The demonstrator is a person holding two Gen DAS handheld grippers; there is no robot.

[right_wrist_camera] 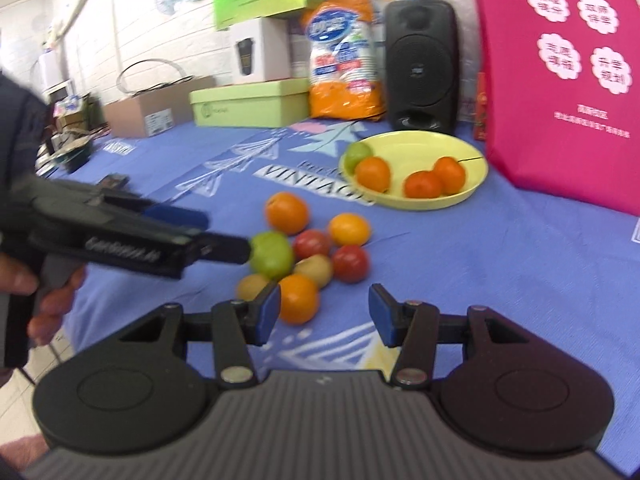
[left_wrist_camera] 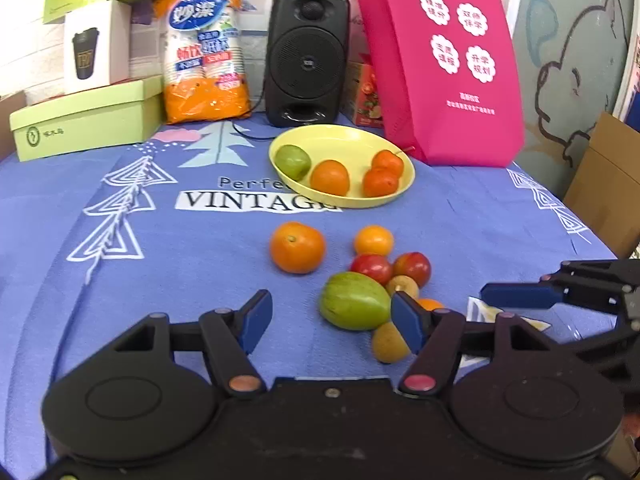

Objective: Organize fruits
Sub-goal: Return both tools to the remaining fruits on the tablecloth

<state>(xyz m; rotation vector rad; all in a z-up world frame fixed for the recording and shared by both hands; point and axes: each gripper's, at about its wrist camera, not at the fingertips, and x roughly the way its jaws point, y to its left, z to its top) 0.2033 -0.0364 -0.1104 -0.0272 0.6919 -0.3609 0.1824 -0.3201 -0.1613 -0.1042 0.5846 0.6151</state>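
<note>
A yellow plate (left_wrist_camera: 344, 140) on the blue cloth holds a green fruit (left_wrist_camera: 293, 161) and three orange fruits (left_wrist_camera: 330, 177). Nearer lies a loose pile: a large orange (left_wrist_camera: 297, 247), a small orange (left_wrist_camera: 373, 240), two red fruits (left_wrist_camera: 371, 268), a green mango (left_wrist_camera: 354, 300) and brownish kiwis (left_wrist_camera: 388, 342). My left gripper (left_wrist_camera: 332, 320) is open and empty, low over the cloth, its right finger just beside the mango. My right gripper (right_wrist_camera: 324, 312) is open and empty, just short of an orange (right_wrist_camera: 298, 298) at the pile's near edge. The plate also shows in the right wrist view (right_wrist_camera: 476, 160).
Behind the plate stand a black speaker (left_wrist_camera: 306, 58), a pink bag (left_wrist_camera: 440, 60), an orange pack of paper cups (left_wrist_camera: 204, 48), and green and white boxes (left_wrist_camera: 88, 120). Cardboard boxes (left_wrist_camera: 608, 184) stand off the table's right edge. The left gripper's body (right_wrist_camera: 100, 236) reaches in from the left.
</note>
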